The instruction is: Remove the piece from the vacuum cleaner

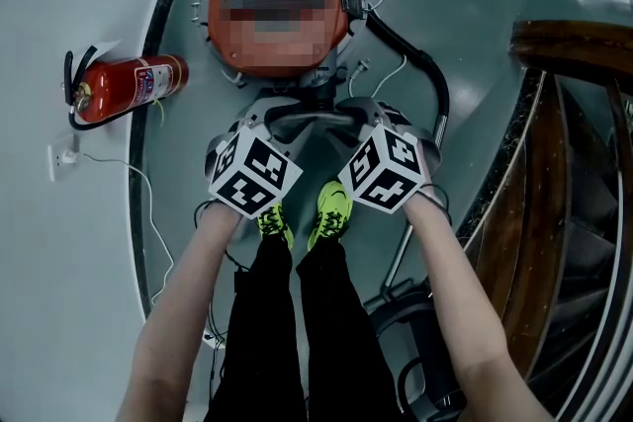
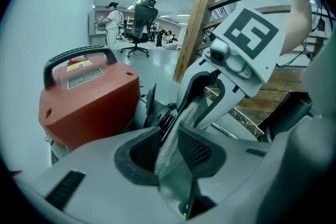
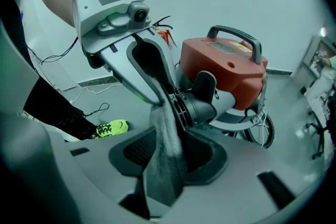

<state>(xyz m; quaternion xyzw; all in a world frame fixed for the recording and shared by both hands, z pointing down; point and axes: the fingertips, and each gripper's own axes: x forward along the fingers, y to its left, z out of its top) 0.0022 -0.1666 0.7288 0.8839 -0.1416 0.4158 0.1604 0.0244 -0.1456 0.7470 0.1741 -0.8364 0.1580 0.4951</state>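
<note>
Both grippers are clamped on the same grey piece point(image 1: 315, 121): the left gripper point(image 2: 168, 152) pinches one end and the right gripper point(image 3: 170, 157) the other. Just ahead of the jaws it plugs into the black ribbed socket point(image 3: 191, 105) on the red vacuum cleaner point(image 3: 226, 68). It looks stiff and light to us, probably a snug fit, so we'd grip near the socket. A hose point(image 1: 427, 69) loops beyond the right gripper, and a fire extinguisher point(image 1: 129, 86) lies out past the left.

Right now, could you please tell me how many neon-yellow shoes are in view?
2. The left shoe and the right shoe stand side by side, toes toward the red vacuum cleaner. No others seem hidden.
</note>
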